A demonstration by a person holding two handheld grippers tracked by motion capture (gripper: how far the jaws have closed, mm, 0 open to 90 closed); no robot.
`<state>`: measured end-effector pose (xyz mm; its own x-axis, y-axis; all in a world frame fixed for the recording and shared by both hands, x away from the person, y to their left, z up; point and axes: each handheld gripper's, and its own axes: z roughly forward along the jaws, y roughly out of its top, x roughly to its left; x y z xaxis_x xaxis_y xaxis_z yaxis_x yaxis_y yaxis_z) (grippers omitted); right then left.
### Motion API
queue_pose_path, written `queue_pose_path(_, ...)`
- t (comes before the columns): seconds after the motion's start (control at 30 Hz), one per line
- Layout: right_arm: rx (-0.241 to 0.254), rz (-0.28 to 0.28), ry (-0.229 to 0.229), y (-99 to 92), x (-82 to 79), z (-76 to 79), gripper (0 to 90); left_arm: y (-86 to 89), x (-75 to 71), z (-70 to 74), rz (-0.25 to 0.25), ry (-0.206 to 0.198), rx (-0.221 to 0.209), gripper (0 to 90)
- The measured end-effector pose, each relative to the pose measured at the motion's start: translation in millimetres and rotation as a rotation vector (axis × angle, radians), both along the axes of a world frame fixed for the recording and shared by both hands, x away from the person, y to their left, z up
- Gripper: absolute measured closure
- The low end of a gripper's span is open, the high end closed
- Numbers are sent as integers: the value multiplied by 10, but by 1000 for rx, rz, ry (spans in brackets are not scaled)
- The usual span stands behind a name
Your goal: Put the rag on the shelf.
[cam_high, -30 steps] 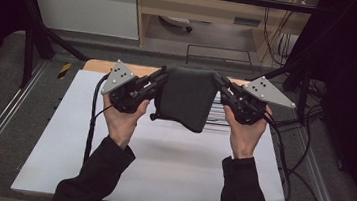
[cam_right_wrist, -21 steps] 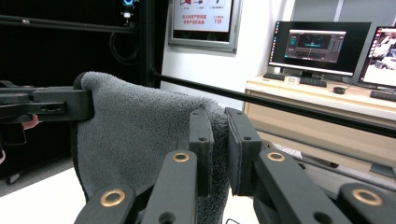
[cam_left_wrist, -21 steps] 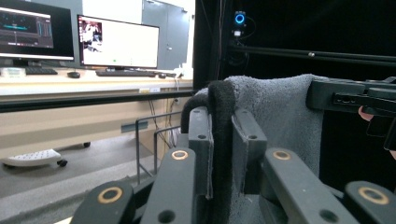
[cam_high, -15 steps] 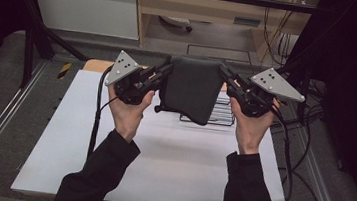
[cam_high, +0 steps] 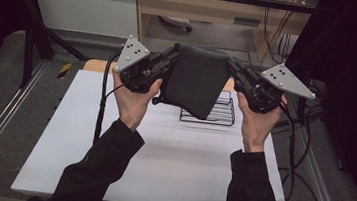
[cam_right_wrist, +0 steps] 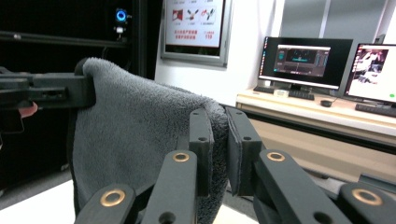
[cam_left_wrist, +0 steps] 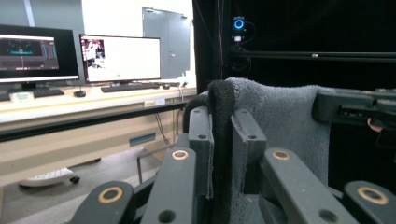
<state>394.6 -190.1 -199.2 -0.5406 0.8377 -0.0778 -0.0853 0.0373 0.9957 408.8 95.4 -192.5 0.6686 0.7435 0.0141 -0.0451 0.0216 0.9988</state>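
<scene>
Hanging limp above the table (cam_high: 161, 154), toward twelve o'clock, the grey towel (cam_high: 196, 82) is sagging like soft, light terry; left gripper (cam_high: 170, 62) and right gripper (cam_high: 232, 68) jaws are pinching its top corners, the best hold

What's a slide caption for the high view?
Left gripper and right gripper hold a grey towel above a wire rack.

Dark grey towel (cam_high: 196, 80), fluffy terry, folded double; hangs in air, top edge stretched level between left and right, top corners pinched; lower edge droops toward near side, above counter's far middle.
</scene>
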Motion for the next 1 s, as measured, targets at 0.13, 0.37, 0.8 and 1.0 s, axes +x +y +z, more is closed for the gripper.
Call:
queue_pose_path(0.13, 13, -6, -18, -50, 1, 69, 820, -52, 28, 102, -1, -5, 4, 797)
queue_pose_path(0.37, 17, -31, -47, -91, 46, 180, 820, -106, 91, 152, -20, -3, -28, 797)
queue_pose_path(0.8, 16, -72, -79, -192, 183, 393, 819, -262, 150, 279, -27, -30, -44, 797)
queue_pose_path(1.0, 24, -77, -79, -229, 292, 461, 818, -312, 235, 346, -24, -31, -57, 797)
